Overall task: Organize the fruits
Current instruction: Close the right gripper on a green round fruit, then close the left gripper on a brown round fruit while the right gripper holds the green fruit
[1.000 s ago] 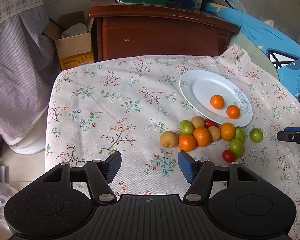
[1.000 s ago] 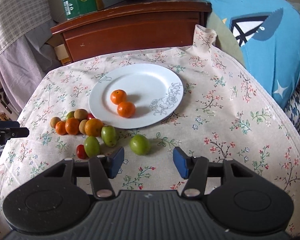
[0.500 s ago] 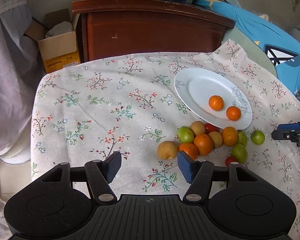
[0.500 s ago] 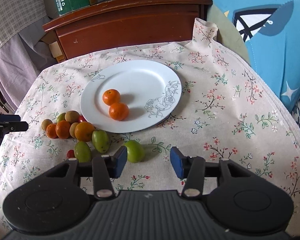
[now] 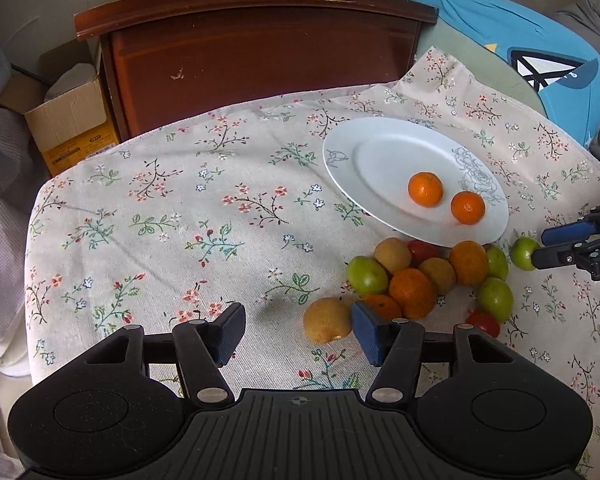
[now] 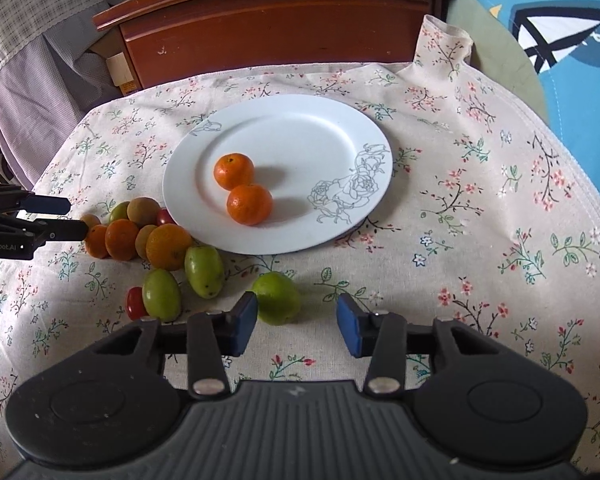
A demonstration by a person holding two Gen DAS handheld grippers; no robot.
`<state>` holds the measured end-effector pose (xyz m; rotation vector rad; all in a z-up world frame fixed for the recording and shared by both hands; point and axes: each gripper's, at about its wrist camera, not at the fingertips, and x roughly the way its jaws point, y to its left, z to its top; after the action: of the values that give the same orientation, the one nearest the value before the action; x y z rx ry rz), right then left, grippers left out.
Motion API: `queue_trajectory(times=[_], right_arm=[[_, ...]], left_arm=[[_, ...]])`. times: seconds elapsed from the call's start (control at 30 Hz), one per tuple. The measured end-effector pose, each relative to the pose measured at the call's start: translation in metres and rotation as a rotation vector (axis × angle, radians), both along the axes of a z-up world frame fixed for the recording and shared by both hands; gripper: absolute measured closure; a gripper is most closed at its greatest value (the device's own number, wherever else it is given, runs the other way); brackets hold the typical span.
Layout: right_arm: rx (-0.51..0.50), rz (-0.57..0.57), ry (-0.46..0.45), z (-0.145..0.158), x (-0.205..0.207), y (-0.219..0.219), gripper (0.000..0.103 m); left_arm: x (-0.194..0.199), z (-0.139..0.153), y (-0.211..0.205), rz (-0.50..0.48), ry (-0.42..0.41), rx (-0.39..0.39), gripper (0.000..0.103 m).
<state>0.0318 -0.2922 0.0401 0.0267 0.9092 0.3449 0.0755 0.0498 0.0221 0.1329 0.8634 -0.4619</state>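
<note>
A white plate (image 5: pixel 380 160) (image 6: pixel 300 140) holds two oranges (image 5: pixel 425 189) (image 6: pixel 249 204). In front of it lies a pile of oranges, green fruits, brown fruits and red tomatoes (image 5: pixel 412 292) (image 6: pixel 140 236). My left gripper (image 5: pixel 298 334) is open, low over the cloth, with a brown fruit (image 5: pixel 327 320) between its fingers near the right one. My right gripper (image 6: pixel 296 322) is open with a lone green fruit (image 6: pixel 276 298) (image 5: pixel 523 253) between its fingers near the left one. Each gripper shows at the edge of the other's view.
The table has a floral cloth (image 5: pixel 180 220). Behind it stands a brown wooden cabinet (image 5: pixel 260 52) with boxes on top. A cardboard box (image 5: pixel 68 128) is at the back left. A blue cushion (image 5: pixel 540 52) lies at the right.
Both grippers have moved forward and lower toward the fruit. The brown fruit now lies between the left fingers, the lone green fruit between the right fingers.
</note>
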Motion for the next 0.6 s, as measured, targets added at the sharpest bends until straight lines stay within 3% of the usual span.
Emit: queue_trajectory(times=[0.2,0.37,0.6], right_arm=[[0.008,0.03,0.009,-0.003,0.004,0.008,0.065],[0.001,0.036,0.028,-0.007,0.005,0.011,0.068],[0.005,0.033,0.035,-0.008,0.007,0.011,0.07]], left_arm=[[0.005,0.002,0.002,-0.008,0.043,-0.048,0.061],[0.007,0.001,0.007,-0.035,0.057,-0.065,0.061],[0.004,0.002,0.003,-0.122,0.035,-0.009,0.061]])
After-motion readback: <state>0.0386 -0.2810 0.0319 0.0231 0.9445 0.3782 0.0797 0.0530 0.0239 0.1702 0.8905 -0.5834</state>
